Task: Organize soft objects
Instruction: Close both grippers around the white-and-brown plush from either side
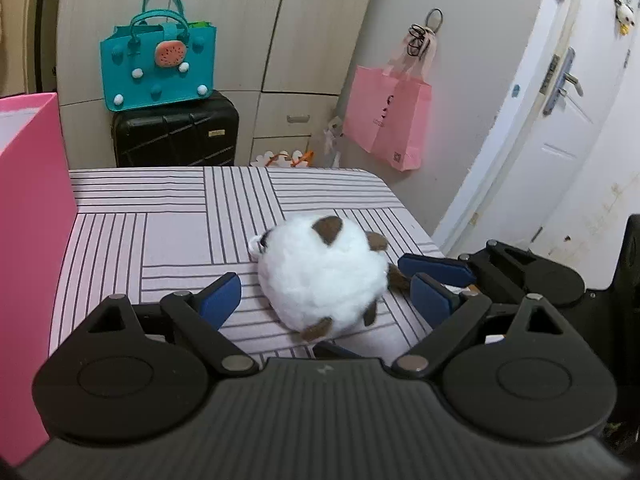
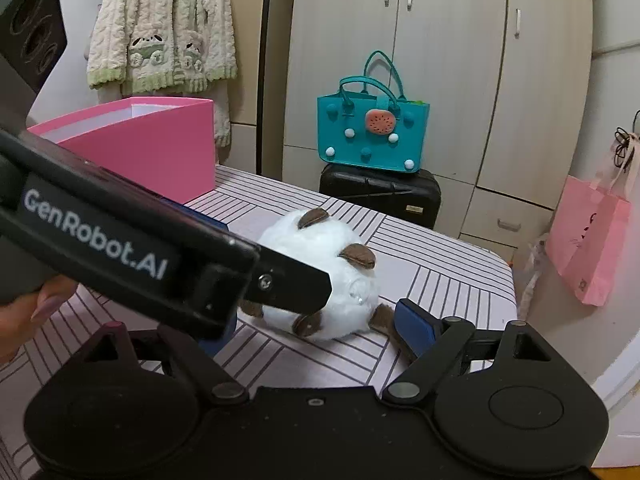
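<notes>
Striped tabletop (image 1: 168,216), both grippers tilted down, spread wide around plush toy (image 1: 320,280).

Both views are evenly and moderately lit by soft, diffuse indoor light; no source is visible. Shadows are faint: a weak, short one lies under the round white plush toy with brown patches (image 1: 320,280) on the pink striped tabletop (image 1: 168,216). No strong glare; only a dull sheen shows on the black hard-shell suitcase (image 2: 380,196). Fisheye distortion is marked: the pale wardrobe doors (image 2: 448,80) and the white room door (image 1: 560,128) bow toward the frame edges, and corners darken. The pink paper bag hanging on the wall (image 1: 388,120) has a smeared, softened right edge. The plush fur reads slightly soft. Foreground black housings are sharp.
</notes>
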{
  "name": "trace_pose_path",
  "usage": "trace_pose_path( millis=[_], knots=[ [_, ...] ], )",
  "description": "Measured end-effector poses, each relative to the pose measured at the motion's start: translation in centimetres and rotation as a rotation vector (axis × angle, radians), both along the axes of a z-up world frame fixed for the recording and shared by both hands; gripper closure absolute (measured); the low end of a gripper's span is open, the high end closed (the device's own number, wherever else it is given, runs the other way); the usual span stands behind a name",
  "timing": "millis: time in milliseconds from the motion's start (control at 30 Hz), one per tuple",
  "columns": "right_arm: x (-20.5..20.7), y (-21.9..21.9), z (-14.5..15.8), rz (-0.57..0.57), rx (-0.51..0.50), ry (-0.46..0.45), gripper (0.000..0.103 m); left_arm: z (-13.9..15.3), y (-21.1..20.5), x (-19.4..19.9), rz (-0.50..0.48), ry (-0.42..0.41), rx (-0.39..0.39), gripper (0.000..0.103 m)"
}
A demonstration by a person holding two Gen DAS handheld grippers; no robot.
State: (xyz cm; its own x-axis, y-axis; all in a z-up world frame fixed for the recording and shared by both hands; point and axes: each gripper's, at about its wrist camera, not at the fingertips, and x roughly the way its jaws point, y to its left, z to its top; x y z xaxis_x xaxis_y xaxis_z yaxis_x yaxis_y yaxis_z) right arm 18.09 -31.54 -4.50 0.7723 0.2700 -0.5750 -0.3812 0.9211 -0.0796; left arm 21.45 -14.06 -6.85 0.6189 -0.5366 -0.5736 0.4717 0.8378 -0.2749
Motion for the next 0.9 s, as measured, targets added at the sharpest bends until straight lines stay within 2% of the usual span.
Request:
trace_pose_path(
  millis=[167, 267, 433, 567, 600, 733, 800, 900],
  knots=[
    [0.6, -0.1, -0.6, 0.0, 0.018, -0.014, 0.013, -0.7, 0.2, 0.9, -0.012, 0.029, -0.021, 0.013],
    [1.0, 0.0, -0.7, -0.039, 0.024, 0.002, 0.013, -0.8, 0.8, 1.3, -0.006, 0.016, -0.056, 0.013],
    [1.3, 0.4, -0.9, -0.028, 0.024, -0.014, 0.013, -1.1, 0.7, 1.6, -0.004, 0.012, -0.09, 0.014],
    [2.3, 0.1, -1.3, -0.02, 0.07, 0.031, 0.014, -1.9, 0.7, 2.0, 0.015, 0.023, -0.09, 0.019],
    [2.5, 0.2, -1.4, -0.022, 0.07, 0.037, 0.017, -2.1, 0.8, 2.2, 0.014, 0.03, -0.098, 0.019],
    [2.4, 0.4, -1.4, -0.015, 0.07, 0.033, 0.023, -2.4, 1.1, 2.5, 0.002, 0.053, -0.141, 0.03],
    [2.2, 0.5, -1.5, -0.008, 0.066, 0.028, 0.024, -2.4, 0.9, 2.2, -0.017, 0.04, -0.134, 0.033],
    [2.2, 0.5, -1.4, -0.008, 0.068, 0.028, 0.026, -2.2, 0.5, 1.5, -0.043, -0.026, -0.08, 0.035]
  ],
)
